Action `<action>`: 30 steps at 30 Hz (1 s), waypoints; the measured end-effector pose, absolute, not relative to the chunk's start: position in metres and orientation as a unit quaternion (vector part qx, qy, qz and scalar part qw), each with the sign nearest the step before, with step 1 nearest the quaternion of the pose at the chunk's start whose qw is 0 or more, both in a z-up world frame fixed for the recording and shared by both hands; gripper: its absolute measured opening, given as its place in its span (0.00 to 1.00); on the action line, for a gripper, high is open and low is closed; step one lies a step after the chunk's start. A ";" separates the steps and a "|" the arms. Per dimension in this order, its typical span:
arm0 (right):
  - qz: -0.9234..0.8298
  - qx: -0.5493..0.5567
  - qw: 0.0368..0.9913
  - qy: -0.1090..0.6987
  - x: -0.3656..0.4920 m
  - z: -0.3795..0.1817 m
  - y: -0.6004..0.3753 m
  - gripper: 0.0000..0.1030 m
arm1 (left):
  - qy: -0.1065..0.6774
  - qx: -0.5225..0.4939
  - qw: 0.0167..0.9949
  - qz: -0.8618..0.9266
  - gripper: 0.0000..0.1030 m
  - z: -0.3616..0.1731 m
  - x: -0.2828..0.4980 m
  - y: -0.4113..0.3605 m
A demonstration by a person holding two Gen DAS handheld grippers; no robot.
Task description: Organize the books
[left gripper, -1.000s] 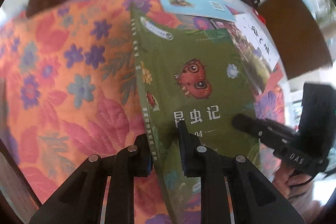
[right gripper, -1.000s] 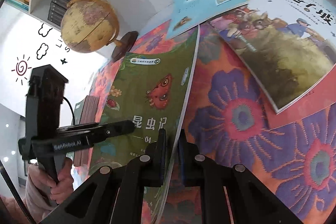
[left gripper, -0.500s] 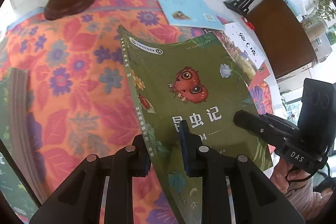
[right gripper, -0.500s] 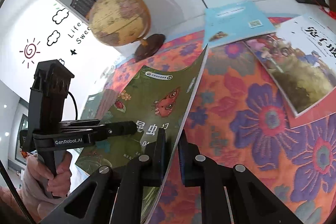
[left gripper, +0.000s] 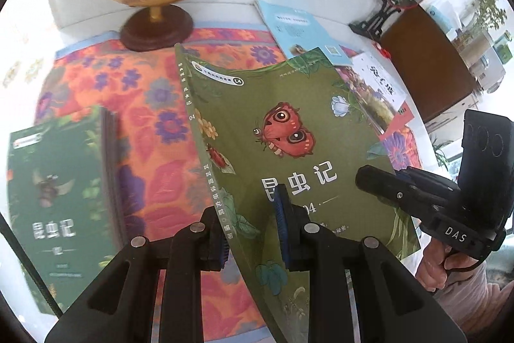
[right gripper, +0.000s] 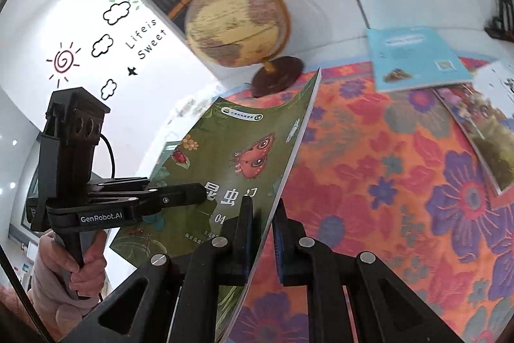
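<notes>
Both the left gripper [left gripper: 253, 227] and the right gripper [right gripper: 261, 230] are pinching the green book [left gripper: 289, 150] by its near edge above the floral worktop [left gripper: 154, 150], so the sagging, tilting cover risks slipping free.

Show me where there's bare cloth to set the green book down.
Bare floral cloth lies between the green stack and the held butterfly book, up to the globe base. In the right wrist view there is also open cloth below the blue book. Crowded: the far right, where the blue book and picture book lie.
</notes>
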State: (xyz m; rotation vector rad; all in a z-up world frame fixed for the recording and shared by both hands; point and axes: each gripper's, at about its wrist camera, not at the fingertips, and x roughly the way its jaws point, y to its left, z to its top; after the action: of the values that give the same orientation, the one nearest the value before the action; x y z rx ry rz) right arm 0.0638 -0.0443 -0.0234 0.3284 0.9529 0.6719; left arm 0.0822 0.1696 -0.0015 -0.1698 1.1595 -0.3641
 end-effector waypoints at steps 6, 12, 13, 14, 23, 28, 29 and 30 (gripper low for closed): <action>0.339 0.141 0.821 0.438 0.063 -0.015 -0.003 0.11 | 0.530 -0.089 0.831 -0.145 0.21 0.003 0.071 0.207; 0.367 0.139 0.808 0.439 0.065 -0.015 0.039 0.11 | 0.522 -0.102 0.839 -0.115 0.21 0.006 0.058 0.249; 0.370 0.138 0.808 0.438 0.065 -0.014 0.044 0.11 | 0.520 -0.102 0.841 -0.110 0.21 0.006 0.056 0.254; 0.374 0.135 0.807 0.437 0.065 -0.013 0.053 0.11 | 0.518 -0.103 0.842 -0.106 0.21 0.007 0.054 0.261; 0.405 0.128 0.793 0.437 0.075 -0.008 0.117 0.11 | 0.497 -0.127 0.855 -0.069 0.21 0.010 0.042 0.324; 0.398 0.124 0.789 0.452 0.077 -0.022 0.150 0.11 | 0.508 -0.133 0.850 -0.046 0.23 -0.009 0.045 0.348; 0.394 0.123 0.789 0.456 0.076 -0.025 0.155 0.11 | 0.511 -0.138 0.848 -0.041 0.23 -0.014 0.046 0.351; 0.391 0.123 0.789 0.457 0.076 -0.028 0.159 0.11 | 0.512 -0.140 0.847 -0.036 0.23 -0.018 0.046 0.354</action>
State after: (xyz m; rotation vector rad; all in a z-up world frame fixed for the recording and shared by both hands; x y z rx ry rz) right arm 0.0756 0.1592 -0.0282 0.2645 0.9852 0.8427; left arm 0.0459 0.3544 -0.0181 -0.2953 1.0791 -0.0759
